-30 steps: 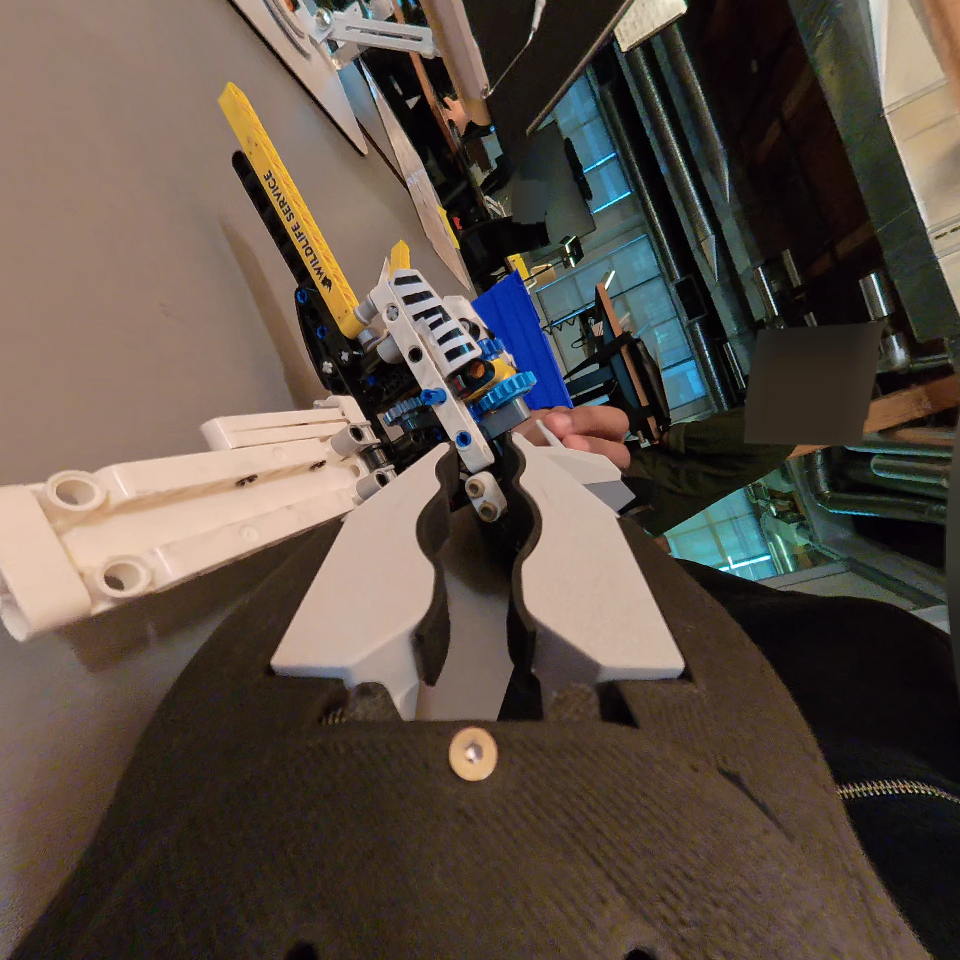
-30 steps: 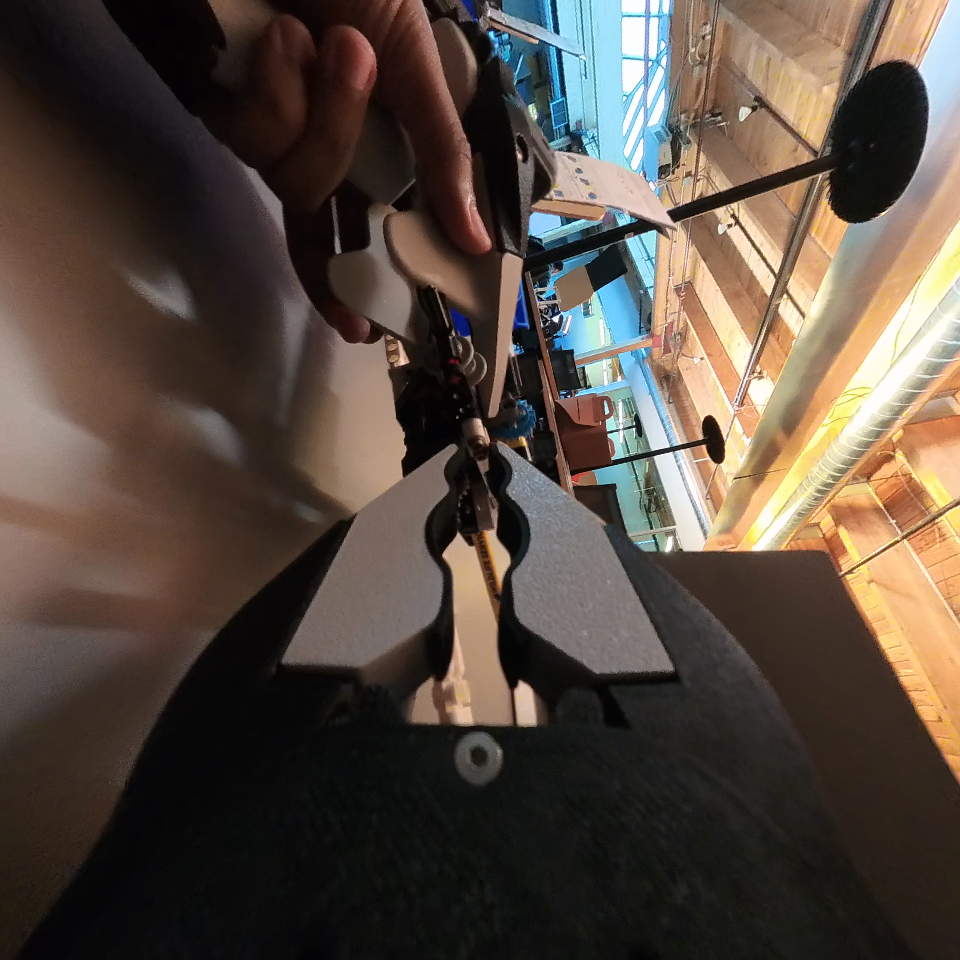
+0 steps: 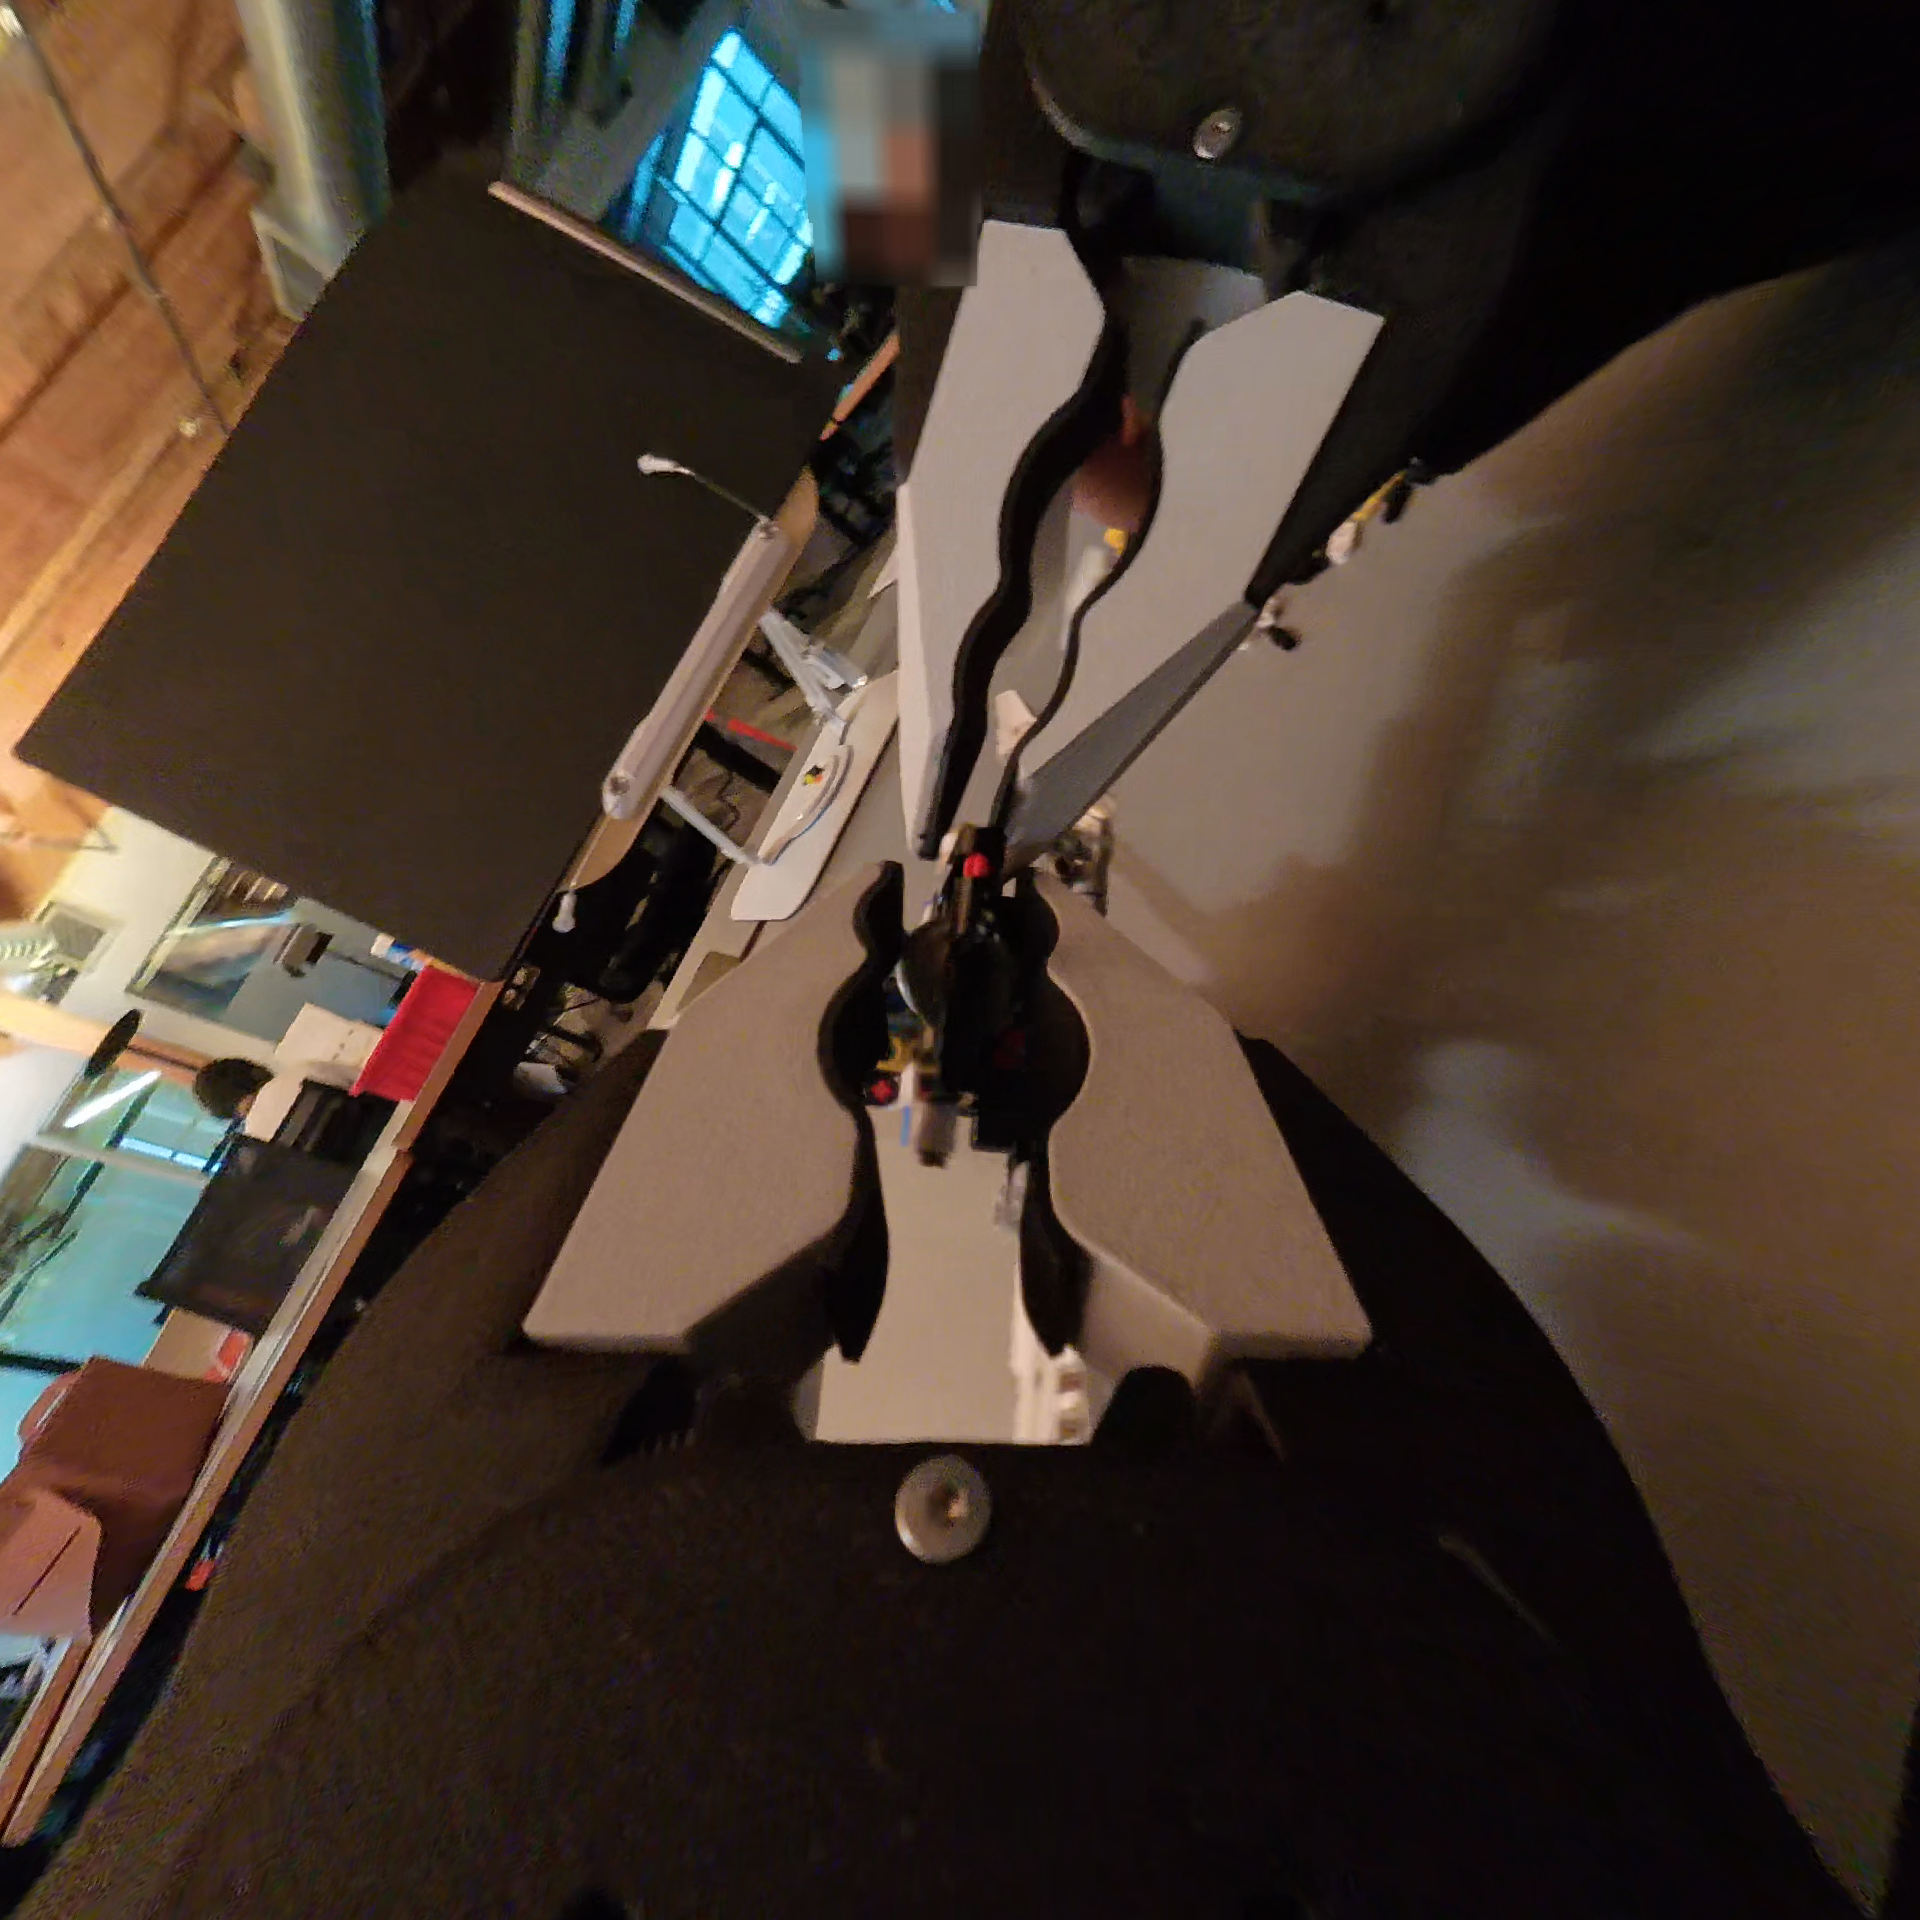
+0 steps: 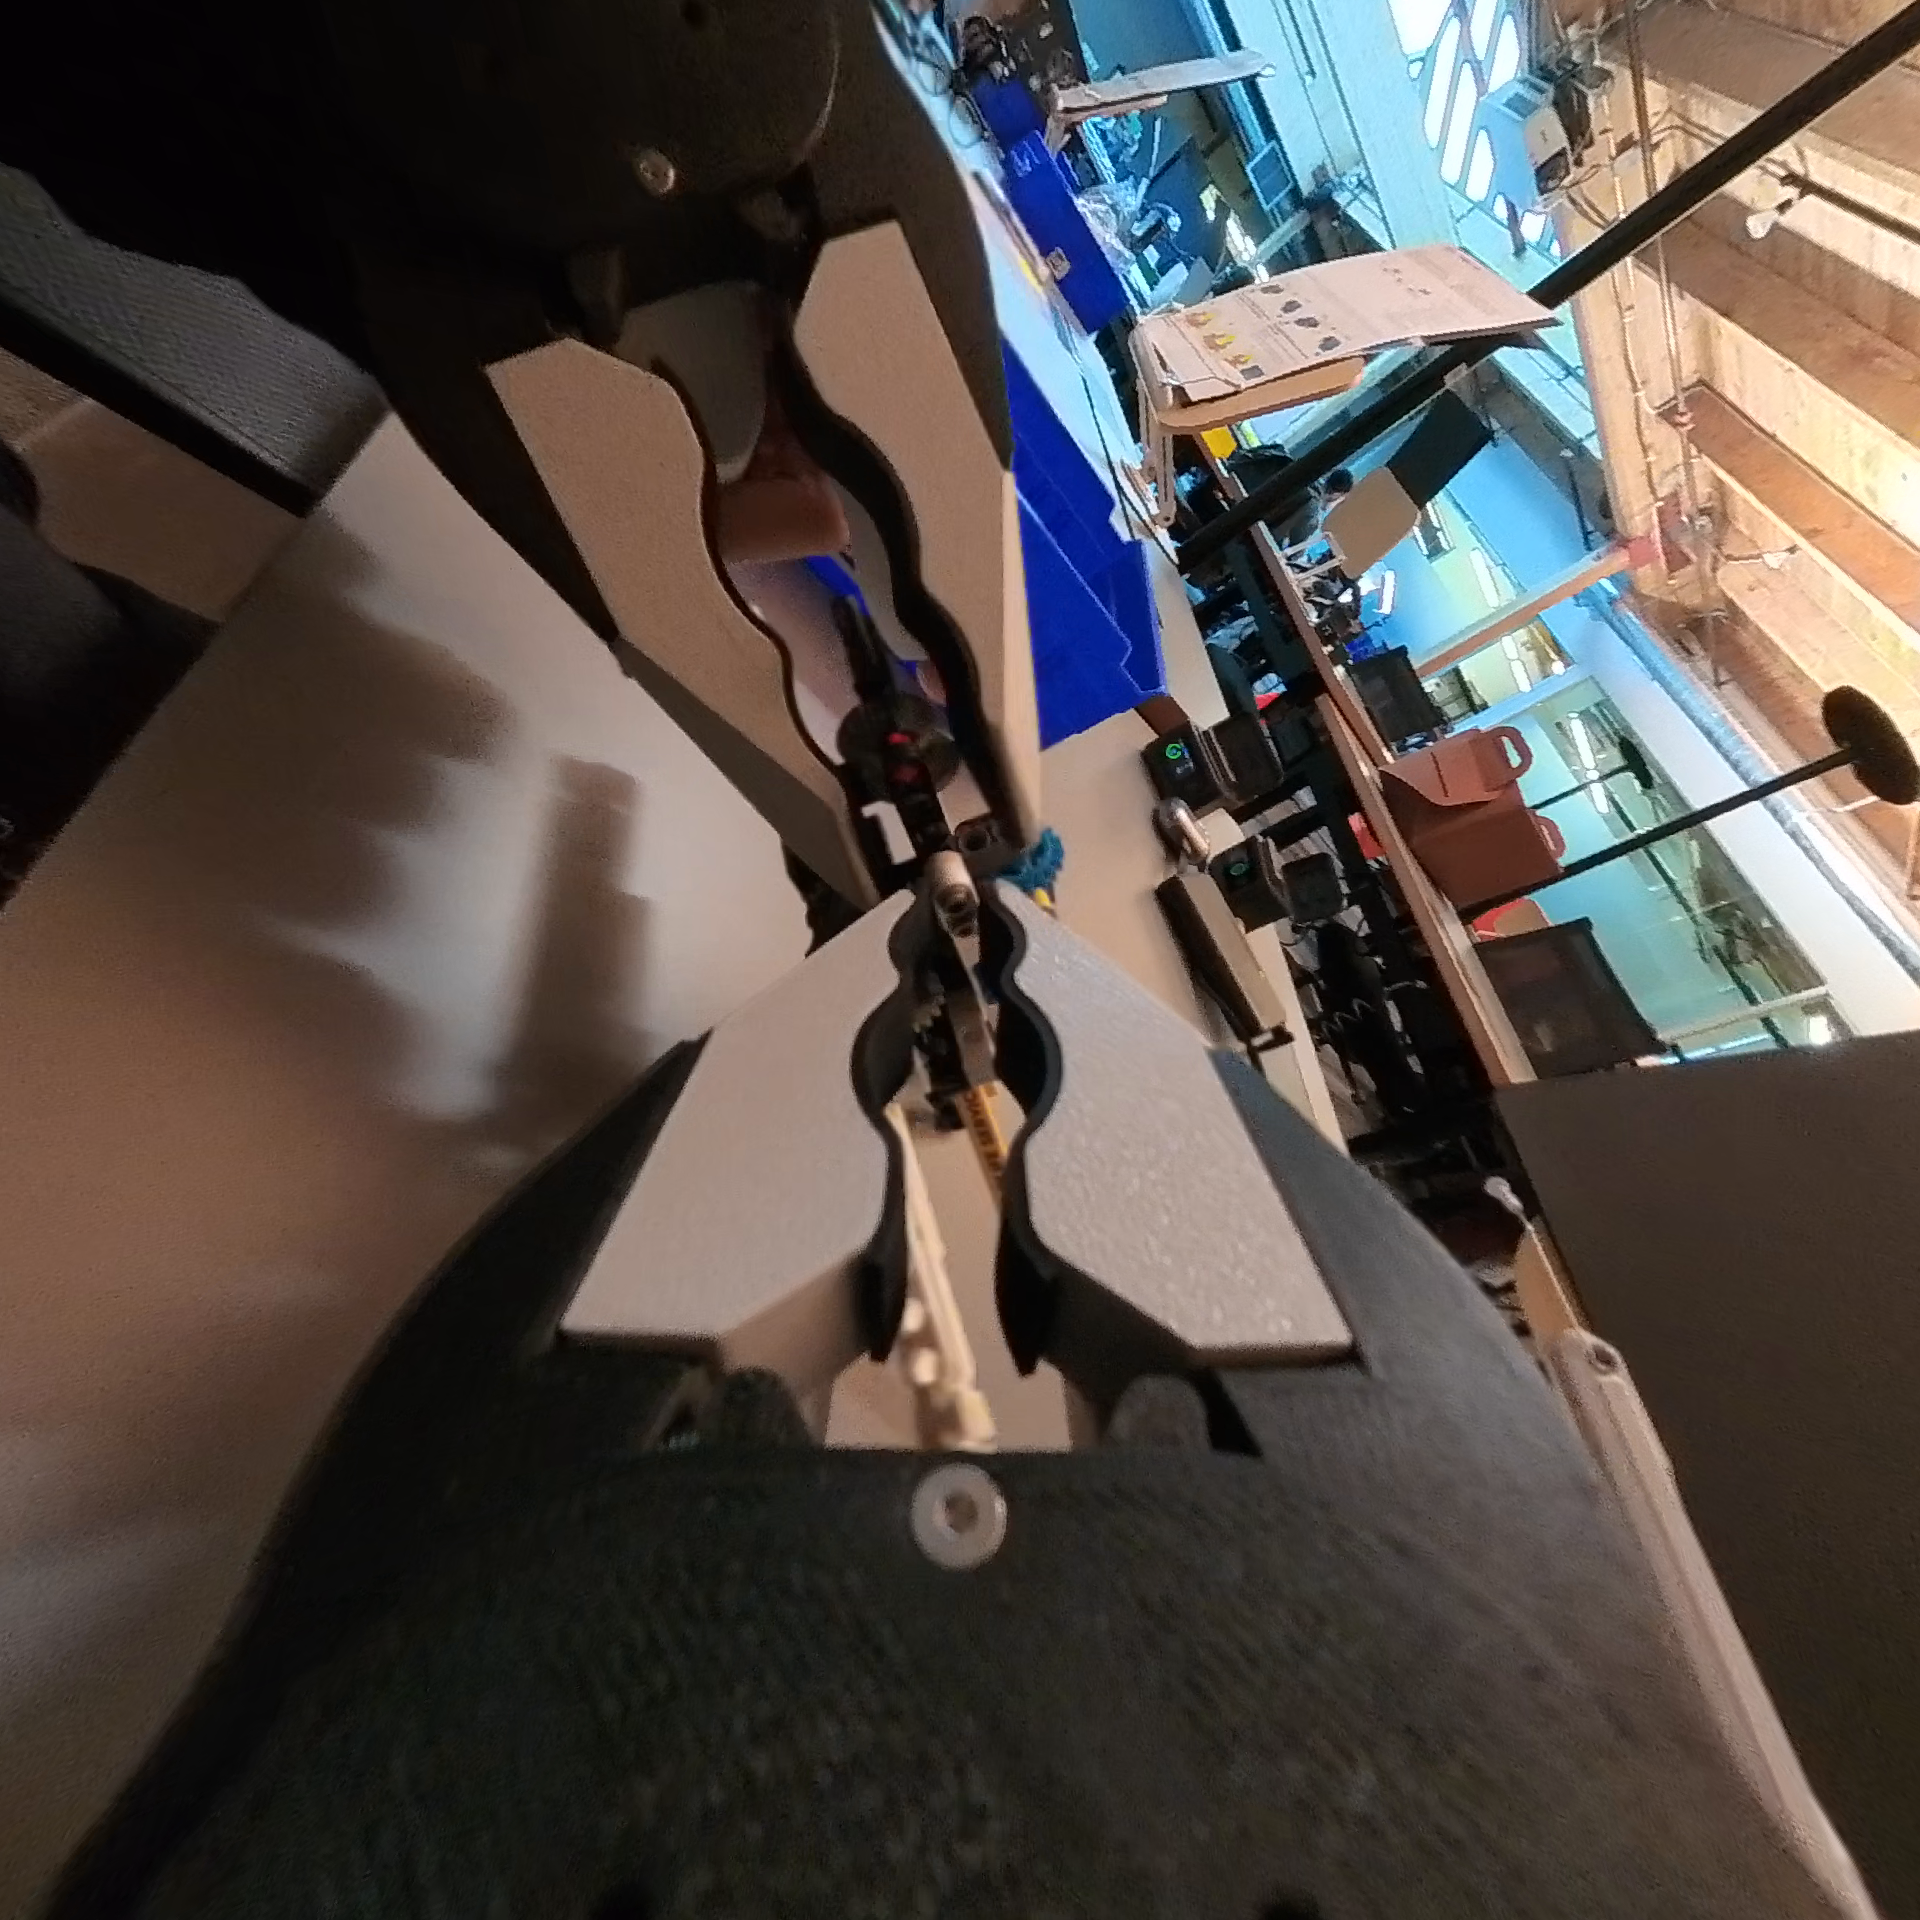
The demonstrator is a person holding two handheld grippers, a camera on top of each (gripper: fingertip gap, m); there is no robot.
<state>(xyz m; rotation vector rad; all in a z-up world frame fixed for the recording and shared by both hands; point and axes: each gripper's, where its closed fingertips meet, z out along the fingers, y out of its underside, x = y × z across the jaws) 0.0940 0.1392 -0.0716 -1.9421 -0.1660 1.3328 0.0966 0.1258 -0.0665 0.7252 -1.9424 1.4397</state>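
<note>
Both my grippers are clamped on the same brick model (image 3: 961,997), tip to tip w/ it between them above the table (image 3: 1558,727). Left gripper (image 3: 961,914) is nearly closed on its black end w/ red pins. Right gripper (image 4: 956,925) is pinched almost shut on the grey beam end, blue gear (image 4: 1039,868) just beside its tip.

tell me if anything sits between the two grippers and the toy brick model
Nothing visible does. The left gripper is closed on the model's black end, and the right gripper is clamped on its grey beam from the opposite side, so both meet the brick model directly.
</note>
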